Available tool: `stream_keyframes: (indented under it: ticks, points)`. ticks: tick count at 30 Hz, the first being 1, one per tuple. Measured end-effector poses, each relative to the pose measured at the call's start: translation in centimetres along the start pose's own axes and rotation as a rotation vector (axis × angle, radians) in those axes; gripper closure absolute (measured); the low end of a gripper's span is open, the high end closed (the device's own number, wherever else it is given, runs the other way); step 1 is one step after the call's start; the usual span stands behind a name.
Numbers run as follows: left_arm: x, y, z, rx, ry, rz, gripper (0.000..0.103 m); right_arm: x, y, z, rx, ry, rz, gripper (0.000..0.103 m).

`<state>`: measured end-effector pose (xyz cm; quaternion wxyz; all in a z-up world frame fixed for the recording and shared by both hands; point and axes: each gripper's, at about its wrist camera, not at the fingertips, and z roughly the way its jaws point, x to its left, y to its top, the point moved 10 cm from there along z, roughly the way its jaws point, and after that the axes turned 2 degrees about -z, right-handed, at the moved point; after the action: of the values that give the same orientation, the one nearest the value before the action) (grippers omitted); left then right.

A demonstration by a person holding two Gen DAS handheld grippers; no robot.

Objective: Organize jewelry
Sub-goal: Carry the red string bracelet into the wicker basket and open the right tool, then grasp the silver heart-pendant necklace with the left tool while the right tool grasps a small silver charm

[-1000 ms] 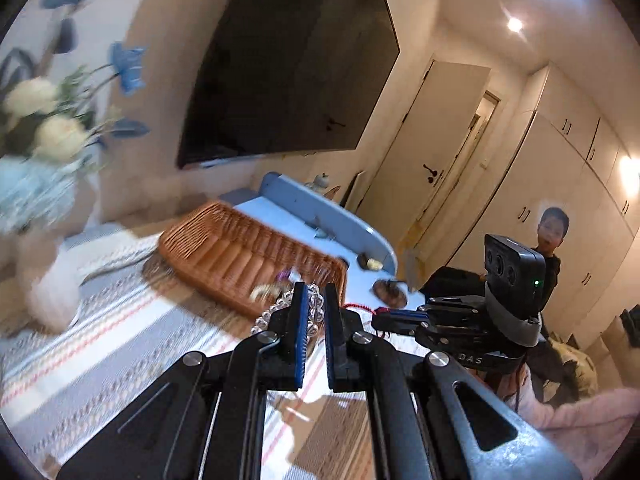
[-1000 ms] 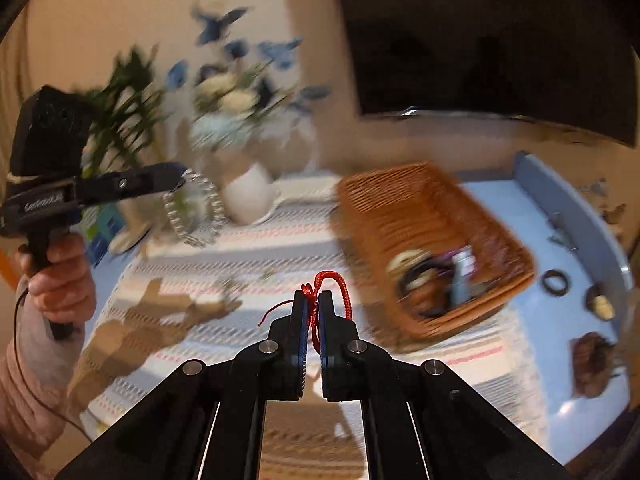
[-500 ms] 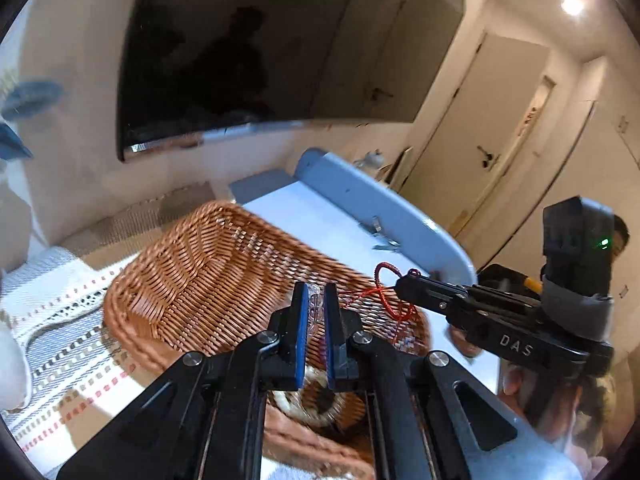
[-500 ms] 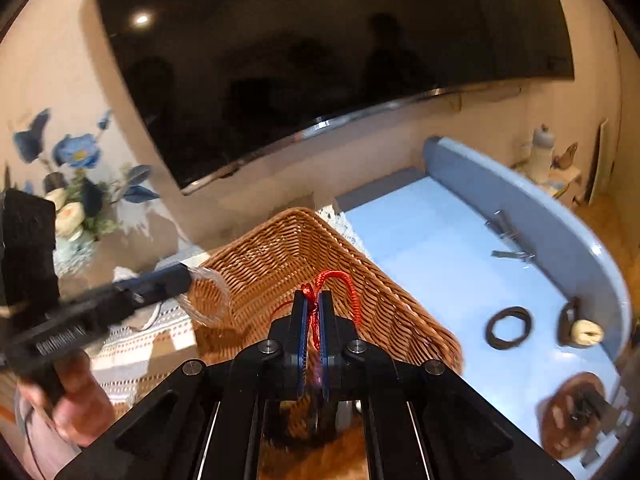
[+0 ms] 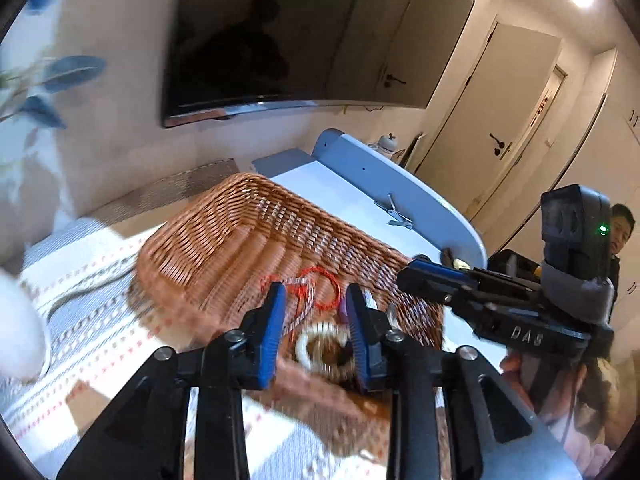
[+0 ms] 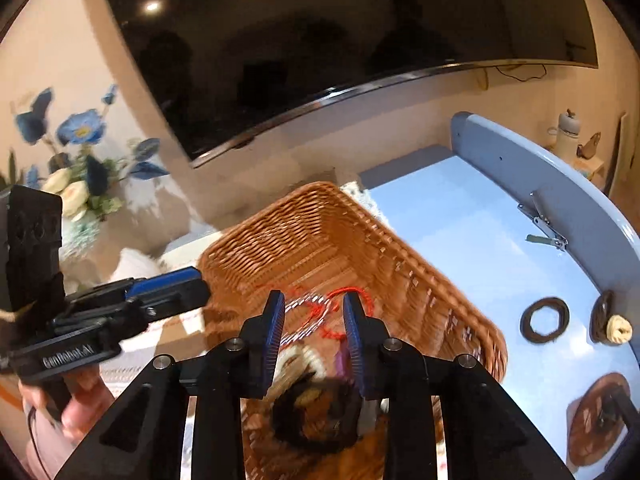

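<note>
Both grippers hover over a brown wicker basket (image 5: 224,216) (image 6: 304,224) on a striped cloth. My left gripper (image 5: 316,316) has its jaws opening, and a blurred clear bead bracelet (image 5: 297,308) is loose between the blue pads, touching neither. The jaws of my right gripper (image 6: 316,316) are opening too; a red cord bracelet (image 6: 348,294) (image 5: 324,286) hangs free just past its fingers, above the basket floor. A white bead bracelet (image 5: 314,346) and dark hair ties lie in the basket's near end. Each gripper shows in the other's view: right gripper (image 5: 414,270), left gripper (image 6: 194,284).
On the blue table (image 6: 460,240) to the right lie a dark hair tie (image 6: 544,320), a cream scrunchie (image 6: 619,329), a brown piece (image 6: 600,416) and a metal clip (image 6: 545,229). A flower vase (image 6: 76,184) stands at the left, under a wall screen. A person (image 5: 622,232) stands far right.
Both grippers came in over the basket and sank a little. Their jaws, shut on the bead bracelet and the red cord before, have parted and both pieces have come loose.
</note>
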<state>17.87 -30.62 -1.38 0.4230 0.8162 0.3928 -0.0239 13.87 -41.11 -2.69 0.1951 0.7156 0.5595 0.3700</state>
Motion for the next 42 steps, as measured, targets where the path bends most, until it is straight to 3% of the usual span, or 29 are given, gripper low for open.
stream_keyframes:
  ticks: [3,6,8,11,17,21,27,33,36,42]
  points:
    - [0.8,-1.9,-4.3,-0.022,0.017,-0.001,0.071,2.2,-1.0,-2.2,0.000,0.055,-0.024,0.070]
    - [2.2,-4.2,-9.8,-0.072,0.063,-0.016,0.070,5.8,-2.0,-4.7,-0.022,0.102,-0.084,0.057]
    - [3.1,-5.3,-12.9,-0.102,0.087,-0.039,0.063,8.4,-3.0,-6.0,-0.035,0.125,-0.127,0.049]
    - [5.2,-7.6,-18.4,-0.169,0.138,-0.081,0.053,12.7,-4.6,-7.2,-0.028,0.170,-0.191,0.048]
    - [9.4,-13.0,-24.2,-0.203,0.296,-0.128,0.053,19.0,-7.8,-6.9,0.029,0.236,-0.258,0.048]
    - [12.7,-16.4,-24.0,-0.159,0.351,-0.208,0.053,21.7,-9.6,-5.3,0.082,0.267,-0.278,0.048]
    - [15.1,-19.6,-18.6,-0.086,0.346,-0.303,0.053,23.4,-12.0,-2.2,0.162,0.248,-0.291,0.048]
    - [16.1,-21.4,-13.3,-0.025,0.407,-0.296,0.053,21.1,-12.2,2.5,0.257,0.151,-0.260,0.048]
    - [16.3,-22.5,-12.3,0.000,0.496,-0.235,0.053,20.0,-12.4,5.7,0.309,0.146,-0.243,0.048]
    - [15.8,-22.7,-11.4,0.013,0.520,-0.192,0.054,19.7,-13.9,11.6,0.414,0.172,-0.137,0.056]
